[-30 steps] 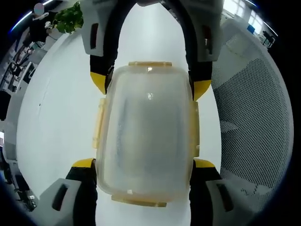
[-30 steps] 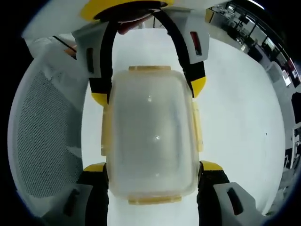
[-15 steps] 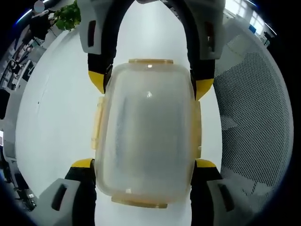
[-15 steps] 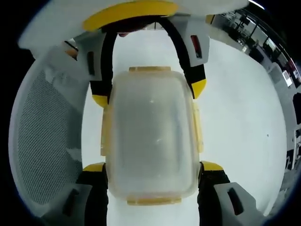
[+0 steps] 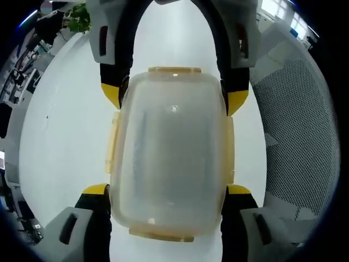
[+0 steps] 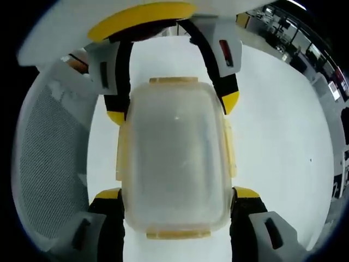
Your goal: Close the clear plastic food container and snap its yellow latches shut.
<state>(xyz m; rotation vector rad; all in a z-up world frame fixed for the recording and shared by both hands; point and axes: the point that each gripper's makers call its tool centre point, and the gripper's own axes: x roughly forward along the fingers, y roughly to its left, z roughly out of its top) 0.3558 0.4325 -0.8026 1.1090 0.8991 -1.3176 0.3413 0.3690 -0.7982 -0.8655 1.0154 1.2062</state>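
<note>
I saw the clear container lying lid-on on the white table, its yellow latches along the sides. My left gripper straddled one end, jaws spread wide against its sides; my right gripper did likewise at the opposite end. A mesh basket sat beside.

Am seeing plain white tabletop, white perforated mesh chair back beside it, green leafy plant far off, bright windows glowing behind.
</note>
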